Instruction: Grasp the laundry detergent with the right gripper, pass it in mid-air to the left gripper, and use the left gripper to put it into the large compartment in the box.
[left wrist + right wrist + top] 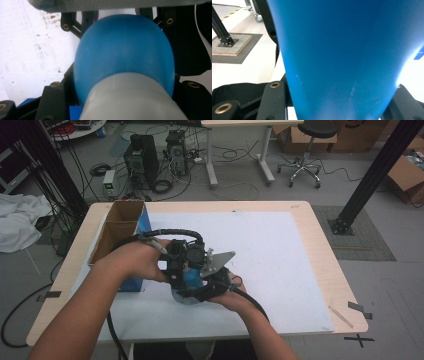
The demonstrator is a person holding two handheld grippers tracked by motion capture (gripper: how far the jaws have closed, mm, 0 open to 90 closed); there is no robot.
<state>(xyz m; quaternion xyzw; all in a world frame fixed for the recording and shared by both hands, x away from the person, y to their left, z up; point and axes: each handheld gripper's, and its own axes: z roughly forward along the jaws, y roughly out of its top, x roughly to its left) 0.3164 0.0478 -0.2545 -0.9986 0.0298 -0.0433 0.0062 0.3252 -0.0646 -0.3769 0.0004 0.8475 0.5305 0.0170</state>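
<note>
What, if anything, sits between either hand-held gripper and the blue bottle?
Nothing visible. The left hand-held gripper grips the blue bottle near its white cap; the right hand-held gripper clamps its body.

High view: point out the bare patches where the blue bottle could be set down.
The white mat lies bare right of the two grippers, out to its right edge, and also behind them toward the far table edge. It is crowded at the left: the open cardboard box stands there, and both hands grip the blue bottle beside it at the near middle.
</note>
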